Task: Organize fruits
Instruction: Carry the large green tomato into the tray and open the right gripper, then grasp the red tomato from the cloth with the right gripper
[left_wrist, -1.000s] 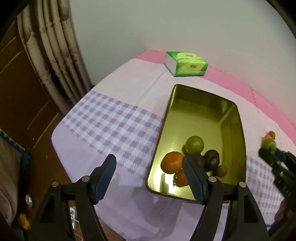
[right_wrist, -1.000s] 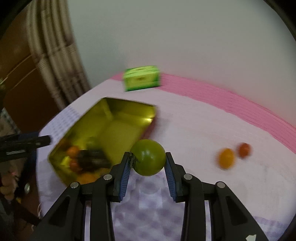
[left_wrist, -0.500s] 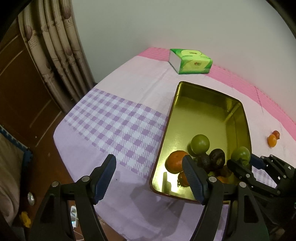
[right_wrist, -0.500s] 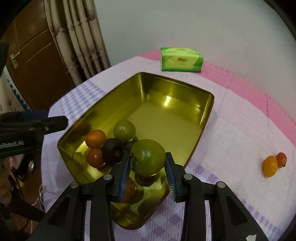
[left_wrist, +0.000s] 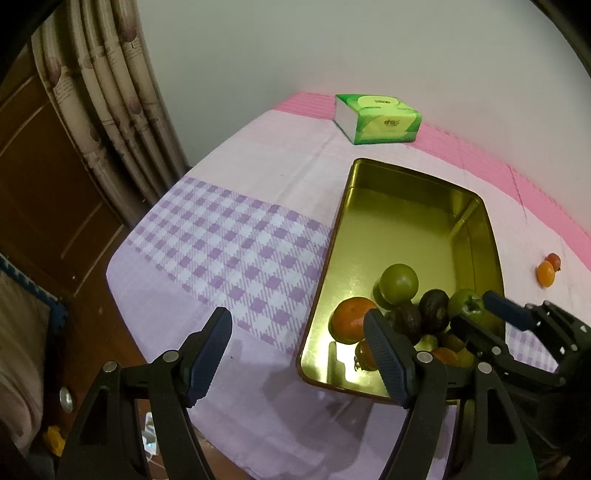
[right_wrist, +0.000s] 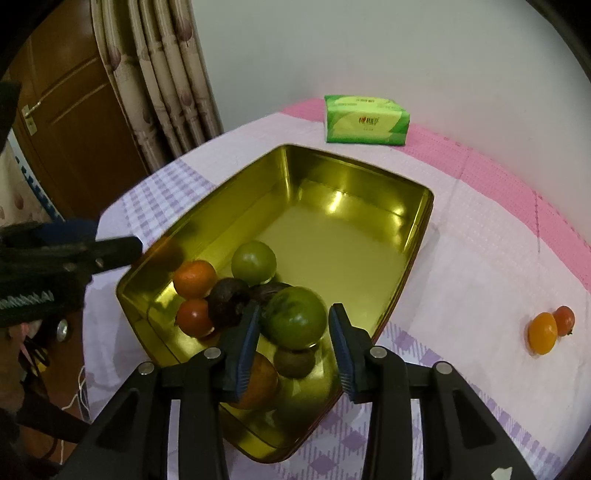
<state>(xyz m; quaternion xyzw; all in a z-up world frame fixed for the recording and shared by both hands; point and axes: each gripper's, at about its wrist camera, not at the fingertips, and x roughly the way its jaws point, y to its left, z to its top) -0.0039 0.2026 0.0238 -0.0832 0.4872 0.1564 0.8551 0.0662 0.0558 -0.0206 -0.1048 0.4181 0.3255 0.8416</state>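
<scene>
A gold tin (right_wrist: 369, 166) on the tablecloth holds a heap of fruit at its near end: a green one (right_wrist: 254, 262), an orange (right_wrist: 195, 278), a red one (right_wrist: 194, 317) and dark ones (right_wrist: 227, 301). My right gripper (right_wrist: 294, 314) hangs over that heap. Its jaws are opening around a second green fruit (right_wrist: 295, 321), which rests on the pile with a gap at the right pad. In the left wrist view the same gripper (left_wrist: 476, 310) sits at the tin's right side. My left gripper (left_wrist: 295, 321) stands open and empty by the tin's near left corner.
A small orange fruit (right_wrist: 542, 332) and a red one (right_wrist: 564, 320) lie touching on the cloth right of the tin. A green tissue pack (right_wrist: 365, 120) stands at the far edge by the wall. Curtains and a wooden door are to the left.
My right gripper carried the green fruit in from the right over the tin, sank onto the heap, and its pads have parted from the fruit. The left gripper has not moved.
</scene>
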